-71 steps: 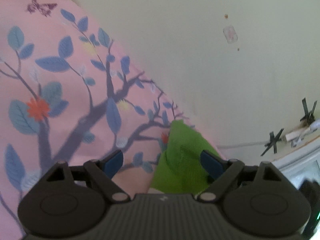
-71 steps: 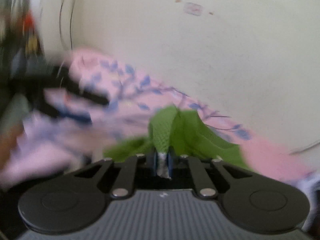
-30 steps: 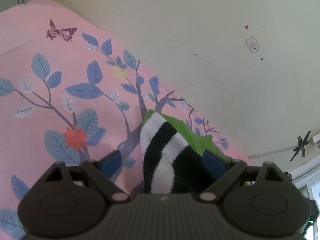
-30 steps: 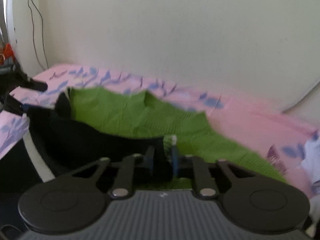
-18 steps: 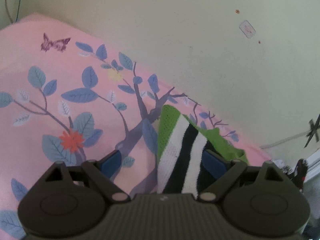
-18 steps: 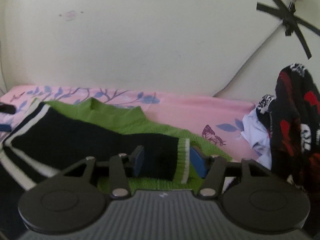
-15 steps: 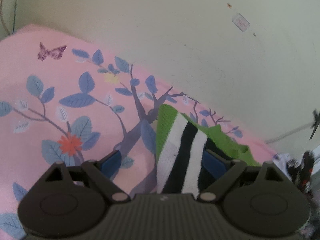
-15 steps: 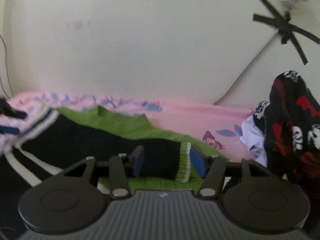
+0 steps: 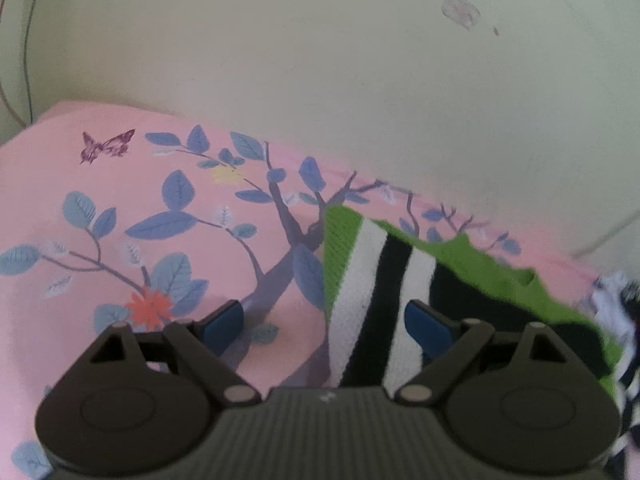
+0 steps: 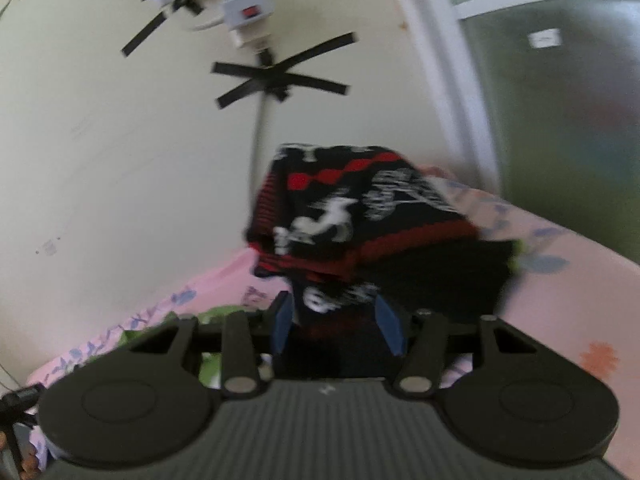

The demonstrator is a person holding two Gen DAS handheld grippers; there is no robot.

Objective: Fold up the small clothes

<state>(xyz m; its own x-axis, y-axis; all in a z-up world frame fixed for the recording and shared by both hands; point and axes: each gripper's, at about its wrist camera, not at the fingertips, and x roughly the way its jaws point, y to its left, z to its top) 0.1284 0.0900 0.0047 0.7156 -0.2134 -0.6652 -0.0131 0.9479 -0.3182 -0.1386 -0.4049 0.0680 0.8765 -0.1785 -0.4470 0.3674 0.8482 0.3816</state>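
A green sweater with black and white stripes (image 9: 372,280) lies folded on the pink floral bedsheet (image 9: 120,200). My left gripper (image 9: 324,326) stands wide open over its striped edge, and the pads do not press the cloth. In the right wrist view my right gripper (image 10: 335,330) faces a heap of black, red and white patterned knitwear (image 10: 352,216). Its jaws are closing, and dark cloth from the heap shows between the blue pads without a clear pinch. A scrap of the green sweater (image 10: 216,314) shows at the lower left. The picture is blurred.
The bed runs along a cream wall. A white power strip (image 10: 244,4) is fixed to the wall with black tape crosses (image 10: 276,80) above the heap. A green window or door panel (image 10: 560,100) stands to the right. More clothes (image 9: 616,300) lie beyond the sweater.
My right gripper let go of the sweater's black cuff and swung right, away from the sweater to the patterned heap. The left gripper stayed open and drifted slightly along the striped edge.
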